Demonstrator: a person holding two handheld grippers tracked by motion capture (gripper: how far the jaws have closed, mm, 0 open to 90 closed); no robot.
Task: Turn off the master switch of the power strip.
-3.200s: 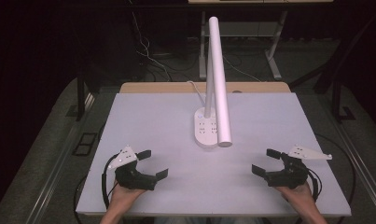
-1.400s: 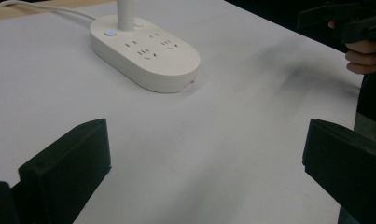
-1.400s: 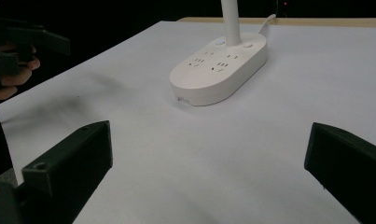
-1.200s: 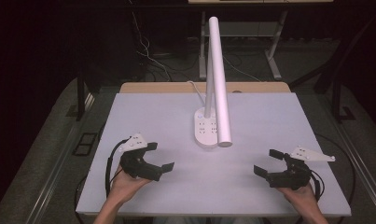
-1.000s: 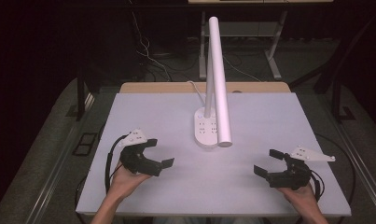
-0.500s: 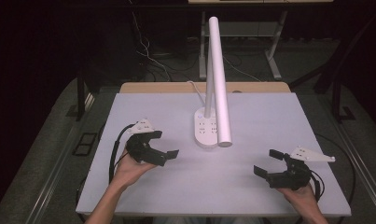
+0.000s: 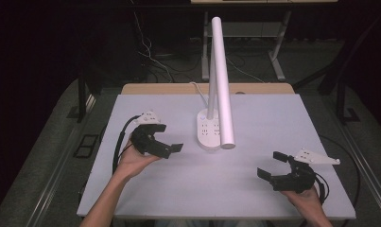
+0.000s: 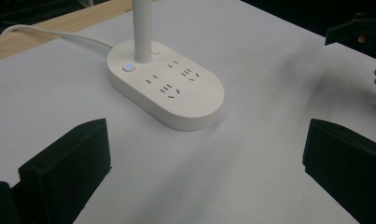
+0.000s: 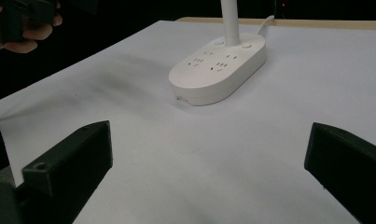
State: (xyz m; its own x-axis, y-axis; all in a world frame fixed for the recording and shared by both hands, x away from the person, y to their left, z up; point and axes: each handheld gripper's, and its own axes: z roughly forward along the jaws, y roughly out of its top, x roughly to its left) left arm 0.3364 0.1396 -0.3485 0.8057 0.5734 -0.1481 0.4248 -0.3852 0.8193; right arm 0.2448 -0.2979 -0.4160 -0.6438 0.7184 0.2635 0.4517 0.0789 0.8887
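**Both grippers spread wide, lamp base between them**

Fingers [image 8: 66, 170] of the left gripper [image 7: 165, 140] stand far apart with nothing between them but bare table; the right gripper [image 7: 273, 166] is spread just as wide, also holding nothing. Seen from the high view, the left gripper is lifted in the person's left hand [image 7: 134, 158], just beside the lamp base [image 7: 208, 131] on its left, jaws pointing toward it. The right gripper sits low near the table's near right corner, well apart from the base.

No container is on the white table [image 7: 273, 118]. The lamp base is a white oval slab with socket holes on its top face, lying flat near the table's middle, a little toward the far edge. Its long axis runs from the near side of the table to the far side. A thin stem [image 8: 141, 28] rises upright from its far end, next to a small round button [image 8: 128, 67]. The long white lamp tube [image 7: 222, 80] stretches above the base along the same line, its free end toward the person. A white cord [image 8: 59, 36] leaves the far end of the base toward the table's wooden far edge.
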